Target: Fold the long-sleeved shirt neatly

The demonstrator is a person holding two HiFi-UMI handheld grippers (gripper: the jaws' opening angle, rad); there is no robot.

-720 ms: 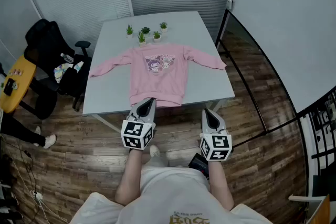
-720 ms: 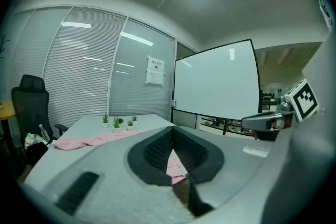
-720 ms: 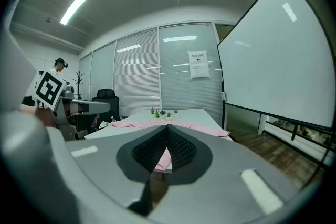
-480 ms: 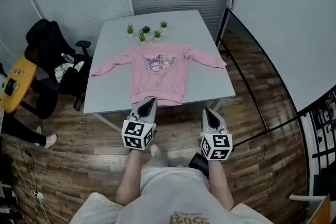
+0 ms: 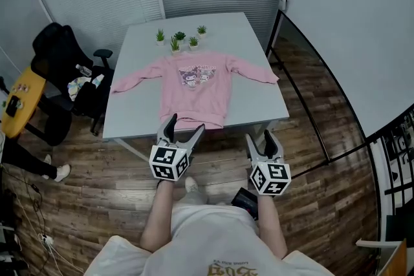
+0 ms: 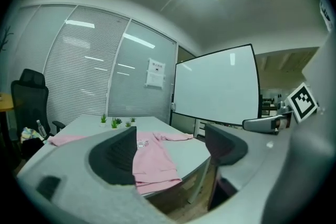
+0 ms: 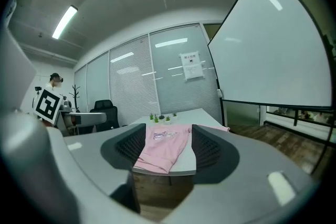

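Note:
A pink long-sleeved shirt (image 5: 197, 90) with a cartoon print lies flat on the grey table (image 5: 136, 113), sleeves spread to both sides and hem toward me. My left gripper (image 5: 186, 124) hovers open in front of the table's near edge, just short of the hem, nothing between its jaws. My right gripper (image 5: 259, 135) is also open and empty, to the right over the floor. In the left gripper view the shirt (image 6: 152, 162) shows between the pads. In the right gripper view the shirt (image 7: 163, 152) lies straight ahead, well beyond the jaws.
Several small potted plants (image 5: 179, 39) stand at the table's far edge behind the collar. A black office chair (image 5: 59, 55) with clutter and a yellow stool (image 5: 19, 103) are to the left. A large whiteboard (image 5: 349, 29) stands on the right. The floor is wooden.
Both grippers' jaws, together in the earlier frames, now stand spread apart. The hands stay at about the same place in front of the table.

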